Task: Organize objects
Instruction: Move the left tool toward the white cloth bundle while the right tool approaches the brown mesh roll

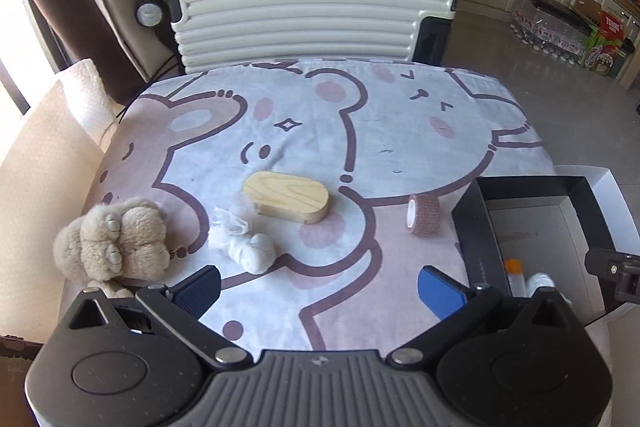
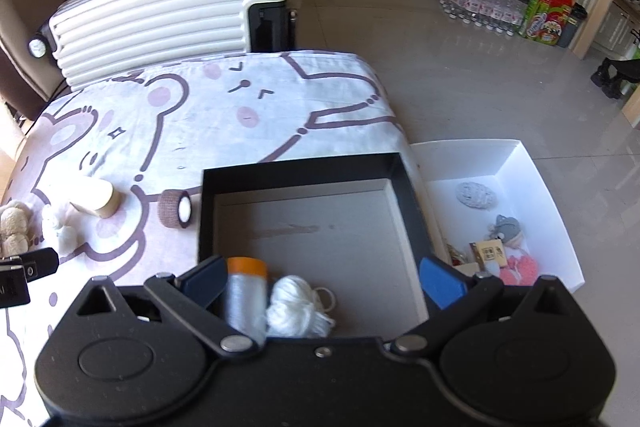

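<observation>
On the bear-print cloth lie a plush toy (image 1: pixel 112 243), a white knotted cloth bundle (image 1: pixel 244 243), an oval wooden block (image 1: pixel 286 197) and a brown bandage roll (image 1: pixel 424 215). They also show at the left of the right wrist view: block (image 2: pixel 96 199), roll (image 2: pixel 174 209). A black box (image 2: pixel 304 171) holds an orange-capped clear bottle (image 2: pixel 246 295) and white yarn (image 2: pixel 298 307). My left gripper (image 1: pixel 320 291) is open and empty above the cloth's near side. My right gripper (image 2: pixel 322 283) is open and empty over the black box's near end.
A white box (image 2: pixel 532 179) right of the black one holds small toys and a card. A white suitcase (image 1: pixel 296 15) stands behind the table. A paper towel roll (image 1: pixel 88 91) is at the left. Tiled floor and bottle packs (image 2: pixel 488 3) lie to the right.
</observation>
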Available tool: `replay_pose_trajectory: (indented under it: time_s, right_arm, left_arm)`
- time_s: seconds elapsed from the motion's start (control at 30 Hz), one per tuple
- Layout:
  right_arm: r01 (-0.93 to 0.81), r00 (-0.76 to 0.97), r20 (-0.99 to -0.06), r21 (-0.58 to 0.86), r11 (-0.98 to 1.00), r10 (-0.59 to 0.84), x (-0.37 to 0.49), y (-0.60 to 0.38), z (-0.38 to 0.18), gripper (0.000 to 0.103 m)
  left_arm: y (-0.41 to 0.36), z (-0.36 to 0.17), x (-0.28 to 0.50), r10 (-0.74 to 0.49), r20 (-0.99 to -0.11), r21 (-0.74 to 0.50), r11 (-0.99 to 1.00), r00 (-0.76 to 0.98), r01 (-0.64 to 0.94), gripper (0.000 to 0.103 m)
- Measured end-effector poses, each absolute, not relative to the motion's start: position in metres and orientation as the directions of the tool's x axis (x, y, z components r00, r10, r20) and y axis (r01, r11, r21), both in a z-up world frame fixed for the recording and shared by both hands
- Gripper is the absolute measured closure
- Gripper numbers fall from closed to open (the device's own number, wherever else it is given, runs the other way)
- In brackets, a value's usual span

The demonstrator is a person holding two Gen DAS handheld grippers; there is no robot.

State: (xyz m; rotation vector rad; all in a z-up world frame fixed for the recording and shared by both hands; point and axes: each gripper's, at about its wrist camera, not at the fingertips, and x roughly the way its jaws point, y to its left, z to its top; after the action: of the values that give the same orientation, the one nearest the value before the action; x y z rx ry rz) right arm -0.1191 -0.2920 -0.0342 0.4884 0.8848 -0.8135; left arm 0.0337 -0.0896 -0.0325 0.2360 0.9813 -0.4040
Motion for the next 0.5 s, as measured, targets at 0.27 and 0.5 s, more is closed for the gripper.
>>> replay_pose_trajectory:
  time_s: [0.27, 0.5]
  right_arm:
    - [0.751, 0.412, -0.822, 0.062, 0.657, -0.394, -0.087, -0.273, -0.029, 0.000]
    - [0.722, 0.452, -0.809, 0.085, 0.687, -0.375, -0.066, -0.257, -0.024, 0.000]
  left_arm:
    - [-0.052, -0.030, 0.046, -0.187, -0.840, 0.017, 0.929, 0.509, 0.369, 0.000]
    - [-0.030, -0.024, 0.049, -0.174, -0.829, 0.017, 0.942, 0.531, 0.336, 0.000]
